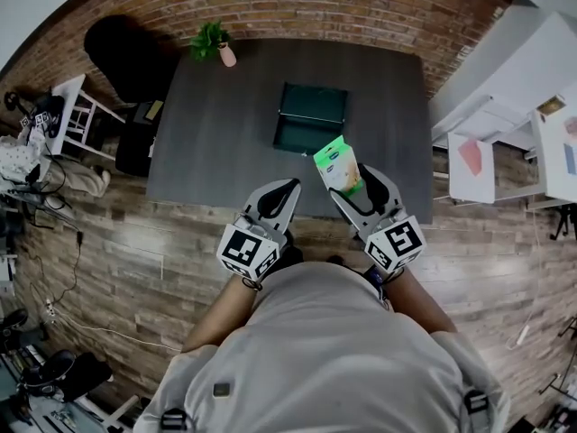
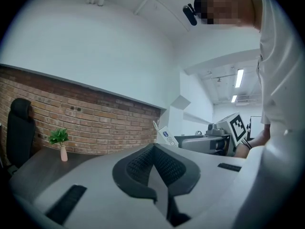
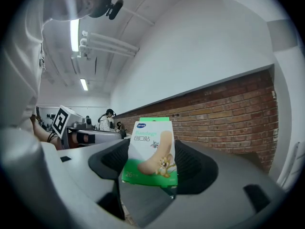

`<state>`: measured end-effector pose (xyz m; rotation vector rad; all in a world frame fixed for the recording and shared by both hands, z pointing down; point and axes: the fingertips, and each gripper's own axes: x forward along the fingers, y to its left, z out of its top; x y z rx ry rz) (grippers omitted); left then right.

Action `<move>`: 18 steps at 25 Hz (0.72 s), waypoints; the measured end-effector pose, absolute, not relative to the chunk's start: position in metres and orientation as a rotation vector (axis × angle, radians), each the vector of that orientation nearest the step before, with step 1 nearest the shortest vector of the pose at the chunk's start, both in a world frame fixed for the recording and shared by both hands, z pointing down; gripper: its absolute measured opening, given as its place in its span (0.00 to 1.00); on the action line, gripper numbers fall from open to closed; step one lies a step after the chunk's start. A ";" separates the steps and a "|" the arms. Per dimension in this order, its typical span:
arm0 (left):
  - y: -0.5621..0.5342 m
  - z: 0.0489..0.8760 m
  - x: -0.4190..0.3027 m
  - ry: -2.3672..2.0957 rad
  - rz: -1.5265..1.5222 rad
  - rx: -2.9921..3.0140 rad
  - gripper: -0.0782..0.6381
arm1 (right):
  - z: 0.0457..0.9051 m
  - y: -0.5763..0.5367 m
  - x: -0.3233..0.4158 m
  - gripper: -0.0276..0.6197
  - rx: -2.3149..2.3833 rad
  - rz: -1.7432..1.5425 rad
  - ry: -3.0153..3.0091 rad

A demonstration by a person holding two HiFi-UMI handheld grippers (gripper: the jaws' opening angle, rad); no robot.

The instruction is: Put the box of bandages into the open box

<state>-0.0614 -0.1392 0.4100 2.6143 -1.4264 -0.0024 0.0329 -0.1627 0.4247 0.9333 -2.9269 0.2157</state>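
Observation:
The box of bandages, white and green with a cartoon mouse, is held upright above the near edge of the dark table. My right gripper is shut on it. In the right gripper view the box of bandages fills the gap between the jaws. The open box, dark green with its lid folded back, lies on the table a little beyond the bandages. My left gripper is shut with nothing in it, near the table's front edge, left of the bandages. The left gripper view shows its jaws pressed together and the box of bandages to the right.
A small plant in a pink vase stands at the table's far left corner. A black chair sits beyond the left side. White shelving flanks the right side. A brick wall lies behind the table.

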 end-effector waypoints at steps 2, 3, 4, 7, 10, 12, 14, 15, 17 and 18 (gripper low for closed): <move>-0.151 0.408 -0.081 -1.404 -0.009 2.628 0.13 | 0.426 -0.173 0.015 0.50 0.951 0.214 -2.907; -0.157 0.407 -0.091 -1.393 -0.012 2.633 0.13 | 0.426 -0.178 0.005 0.50 0.960 0.212 -2.898; -0.162 0.407 -0.102 -1.381 -0.014 2.637 0.13 | 0.426 -0.183 -0.004 0.50 0.971 0.215 -2.889; -0.175 0.406 -0.128 -1.340 -0.020 2.650 0.13 | 0.428 -0.193 -0.030 0.50 1.002 0.233 -2.863; -0.185 0.410 -0.146 -1.295 -0.019 2.662 0.13 | 0.431 -0.198 -0.052 0.50 1.018 0.234 -2.841; -0.192 0.415 -0.155 -1.267 -0.014 2.662 0.13 | 0.435 -0.201 -0.064 0.50 1.019 0.239 -2.824; -0.201 0.417 -0.158 -1.242 -0.015 2.661 0.13 | 0.439 -0.208 -0.068 0.50 1.022 0.243 -2.804; -0.206 0.417 -0.159 -1.234 -0.016 2.662 0.13 | 0.441 -0.213 -0.068 0.50 1.026 0.246 -2.793; -0.218 0.421 -0.161 -1.228 -0.016 2.657 0.13 | 0.448 -0.225 -0.067 0.50 1.031 0.248 -2.774; -0.224 0.425 -0.161 -1.228 -0.014 2.650 0.13 | 0.453 -0.230 -0.066 0.50 1.030 0.252 -2.766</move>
